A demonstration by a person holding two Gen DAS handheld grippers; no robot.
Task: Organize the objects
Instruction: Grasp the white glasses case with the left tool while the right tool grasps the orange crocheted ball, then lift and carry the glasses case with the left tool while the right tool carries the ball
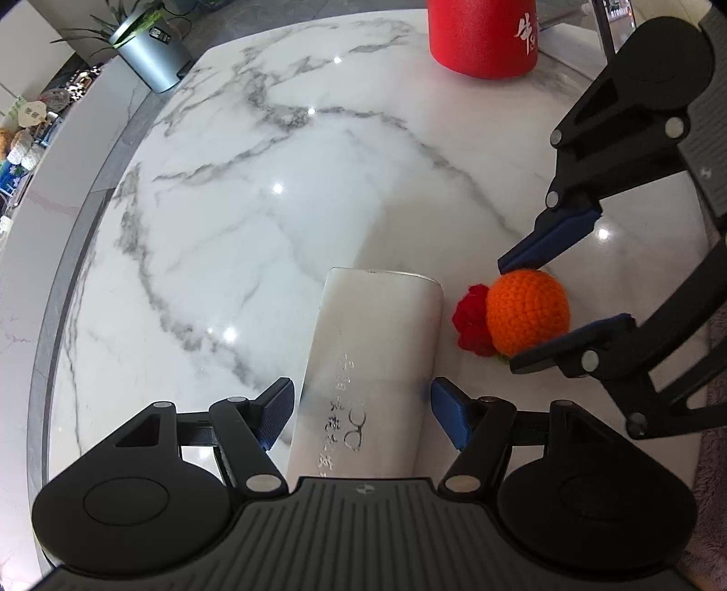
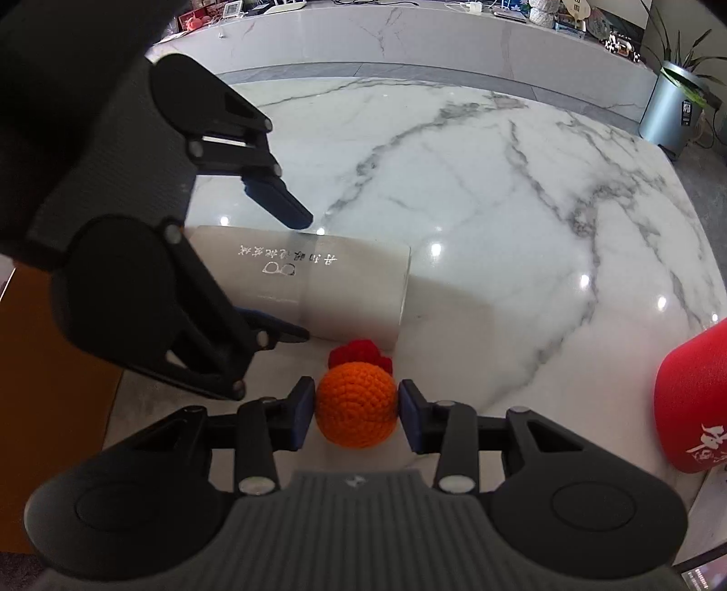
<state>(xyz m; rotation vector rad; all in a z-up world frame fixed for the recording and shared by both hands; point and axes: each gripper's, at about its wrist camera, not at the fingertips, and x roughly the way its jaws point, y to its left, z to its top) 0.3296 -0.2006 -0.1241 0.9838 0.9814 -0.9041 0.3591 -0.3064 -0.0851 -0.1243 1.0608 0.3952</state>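
A white glasses case (image 1: 372,377) with silver lettering lies on the marble table (image 1: 254,195) between the jaws of my left gripper (image 1: 361,411); the blue pads stand a little off its sides. The case also shows in the right wrist view (image 2: 327,291). An orange crocheted ball (image 2: 356,404) with a red crocheted piece (image 2: 361,351) behind it sits between the pads of my right gripper (image 2: 356,409), which touch its sides. In the left wrist view the ball (image 1: 527,311) lies right of the case, with the right gripper (image 1: 513,313) around it.
A red cylindrical container (image 1: 484,36) stands at the table's far side, also in the right wrist view (image 2: 695,404). A grey bin with a plant (image 1: 150,50) stands on the floor beyond the table. A long marble counter (image 2: 409,36) with small items runs behind.
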